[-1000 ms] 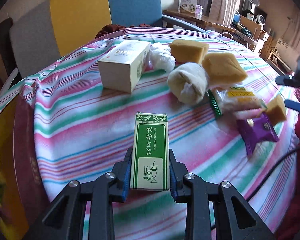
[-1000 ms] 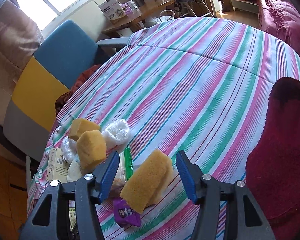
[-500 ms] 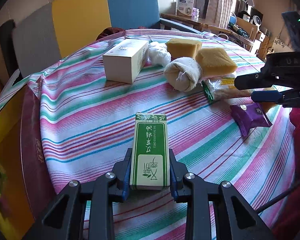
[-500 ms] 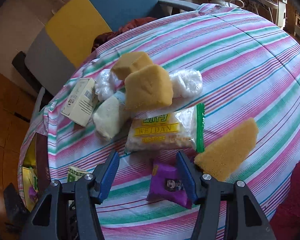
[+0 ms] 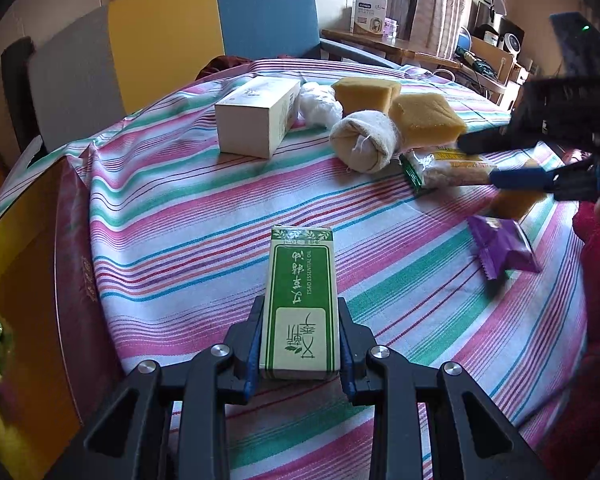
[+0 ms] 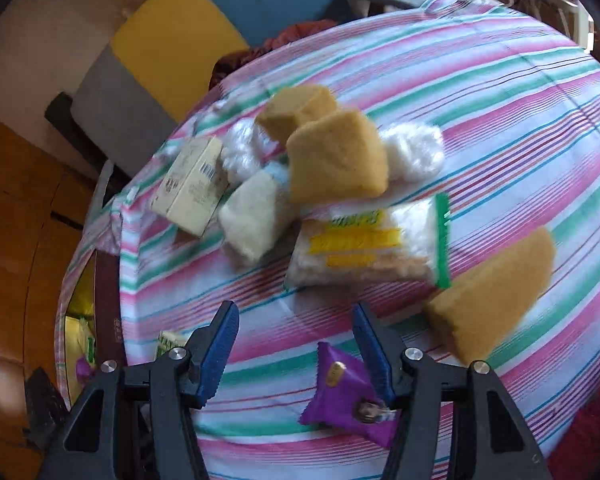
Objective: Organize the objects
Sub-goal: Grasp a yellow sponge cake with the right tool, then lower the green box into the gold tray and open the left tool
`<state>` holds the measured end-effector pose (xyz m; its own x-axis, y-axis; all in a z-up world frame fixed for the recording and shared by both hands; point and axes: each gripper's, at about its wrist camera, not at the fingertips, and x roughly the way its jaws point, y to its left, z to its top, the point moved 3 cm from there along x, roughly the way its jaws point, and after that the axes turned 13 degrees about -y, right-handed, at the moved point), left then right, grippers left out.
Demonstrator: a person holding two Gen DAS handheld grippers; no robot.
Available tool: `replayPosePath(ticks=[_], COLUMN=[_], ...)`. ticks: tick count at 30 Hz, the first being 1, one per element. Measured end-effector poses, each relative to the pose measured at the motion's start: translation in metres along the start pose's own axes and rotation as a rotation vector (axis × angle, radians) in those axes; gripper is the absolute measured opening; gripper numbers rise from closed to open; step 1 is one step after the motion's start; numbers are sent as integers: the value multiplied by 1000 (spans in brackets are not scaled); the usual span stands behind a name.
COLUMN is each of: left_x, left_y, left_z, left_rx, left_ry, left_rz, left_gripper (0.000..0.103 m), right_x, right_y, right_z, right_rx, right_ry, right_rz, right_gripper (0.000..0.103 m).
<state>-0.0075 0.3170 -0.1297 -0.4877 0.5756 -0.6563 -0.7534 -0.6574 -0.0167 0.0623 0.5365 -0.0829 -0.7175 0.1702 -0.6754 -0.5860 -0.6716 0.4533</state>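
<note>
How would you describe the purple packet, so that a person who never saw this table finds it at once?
Look at the round table under the striped cloth. Near the front edge, just before the heap of sponges and boxes, the purple packet lies flat, partly behind the right gripper, whose jaws stand open. It is the only purple item, with a small picture printed on it.

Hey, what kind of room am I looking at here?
Probably a lived-in home room: a round table under a striped tablecloth, a blue, yellow and grey armchair behind it, and a cluttered wooden desk by curtains.

A lived-in home room: striped tablecloth [image 5: 188, 216], colour-block armchair [image 5: 220, 28], curtains [image 5: 436, 4] (cluttered wooden desk [image 5: 396, 46] behind)
</note>
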Motion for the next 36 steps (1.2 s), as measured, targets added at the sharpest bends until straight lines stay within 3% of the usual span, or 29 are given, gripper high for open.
replayPosePath(ticks=[3, 5, 8, 12, 16, 17, 20, 36], left_x=[-1, -1, -1, -2, -3, -3, -3, -8], left_y=[0, 1, 2, 2, 3, 3, 2, 0], left_z=[-1, -1, -2, -2, -3, -3, -3, -2], left_rx=[-3, -7, -12, -14, -12, -9, -4, 32], left_ry=[-4, -5, -6, -9, -14, -15, -17, -22], left_rz=[-1, -4, -9, -13, -12, -13, -13, 15], left_gripper=[31, 31, 31, 31, 31, 31, 31, 31], right_x=[-32, -45, -33, -12, 6, 8, 8, 19], right_y=[-35, -58, -78, -71, -67, -63, -54, -46], right_z=[21, 25, 18, 12, 5, 5, 5, 7], right_rx=[124, 190, 282, 230, 204, 179, 118, 53], right_ry=[-198, -256, -181, -99, -25, -23, -27, -14], right_rz=[-137, -258, -316, -360, -360, -356, -374, -396], right_gripper=[60, 60, 60, 64, 61, 46, 40, 39])
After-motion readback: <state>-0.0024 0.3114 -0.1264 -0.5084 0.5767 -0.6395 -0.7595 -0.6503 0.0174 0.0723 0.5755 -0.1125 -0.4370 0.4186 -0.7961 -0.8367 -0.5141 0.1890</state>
